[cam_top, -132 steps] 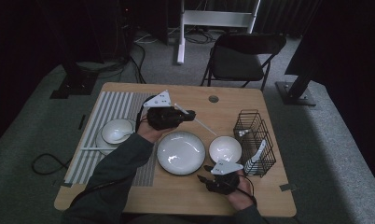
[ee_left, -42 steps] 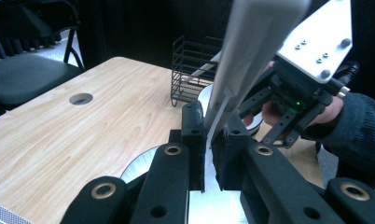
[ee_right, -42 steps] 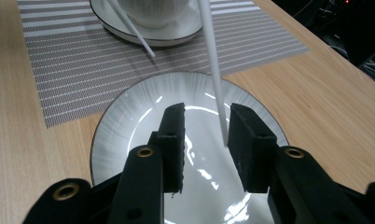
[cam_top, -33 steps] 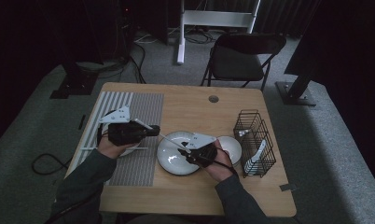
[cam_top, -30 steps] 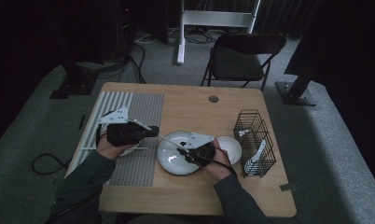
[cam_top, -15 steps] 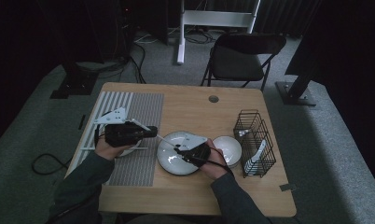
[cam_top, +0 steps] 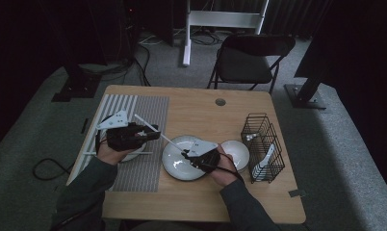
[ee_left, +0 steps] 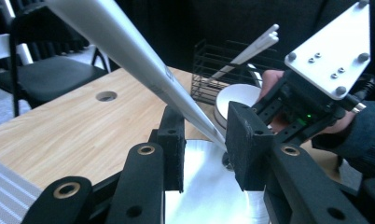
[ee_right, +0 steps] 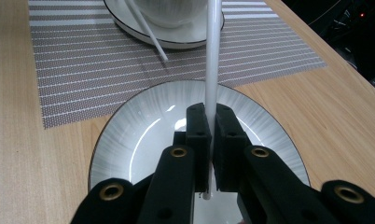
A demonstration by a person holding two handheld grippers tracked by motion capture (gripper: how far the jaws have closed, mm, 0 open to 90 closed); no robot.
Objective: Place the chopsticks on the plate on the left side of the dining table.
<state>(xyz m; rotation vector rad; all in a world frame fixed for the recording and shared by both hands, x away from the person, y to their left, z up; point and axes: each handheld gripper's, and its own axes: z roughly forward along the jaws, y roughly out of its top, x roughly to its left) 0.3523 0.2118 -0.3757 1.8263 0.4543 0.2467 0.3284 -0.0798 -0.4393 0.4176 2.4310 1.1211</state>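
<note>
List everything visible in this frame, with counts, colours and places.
table: one, light wood, centre
placemat: one, grey-striped, table's left
plate: one, white, dark-rimmed, table's middle
small bowl: one, white, right of plate
cup on saucer: one each, white, on placemat
chopsticks: two, white; one held, one leaning on the saucer
wire basket: one, black, table's right
chair: one, black, behind table
left gripper: black, jaws just been opening, loose around held chopstick
right gripper: black, over plate, jaws shut on chopstick
</note>
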